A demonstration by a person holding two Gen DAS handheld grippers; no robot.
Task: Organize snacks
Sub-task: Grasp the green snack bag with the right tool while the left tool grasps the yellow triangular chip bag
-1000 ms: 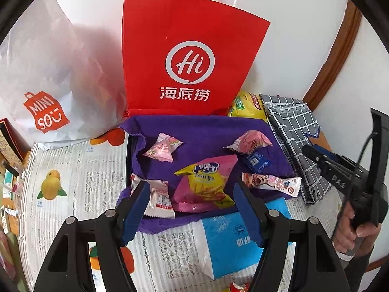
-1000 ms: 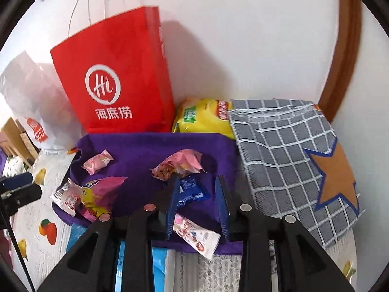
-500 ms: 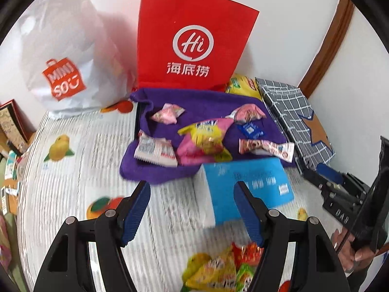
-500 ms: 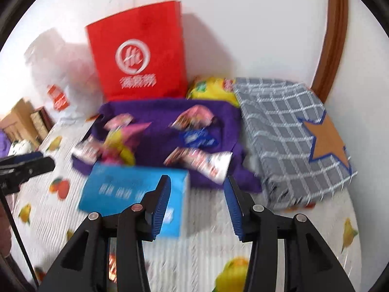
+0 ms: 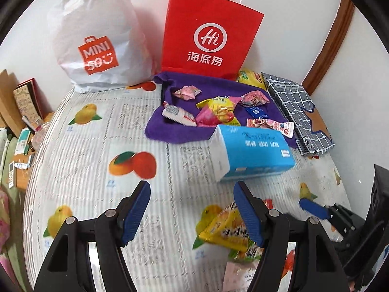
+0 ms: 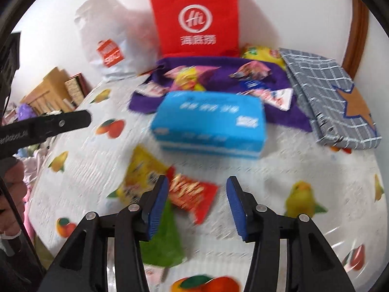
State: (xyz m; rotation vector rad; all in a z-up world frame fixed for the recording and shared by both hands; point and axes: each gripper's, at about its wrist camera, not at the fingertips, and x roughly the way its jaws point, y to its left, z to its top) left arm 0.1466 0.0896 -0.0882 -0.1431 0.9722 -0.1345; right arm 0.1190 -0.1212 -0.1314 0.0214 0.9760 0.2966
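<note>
Right claw [image 6: 197, 204] opening, empty, above the red packet [image 6: 192, 194]; overlapping yellow packet [image 6: 143, 177] just left could get snagged too

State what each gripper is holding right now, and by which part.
Nothing is held. The left gripper stands open over the tablecloth; the right gripper is opening above the red snack packet, pads clear of it.

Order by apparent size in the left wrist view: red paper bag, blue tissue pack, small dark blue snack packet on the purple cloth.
1. Red paper bag, largest by far, though it stands farthest.
2. Blue tissue pack, smaller although nearer to the camera.
3. Small dark blue snack packet on the purple cloth, clearly smallest.
</note>
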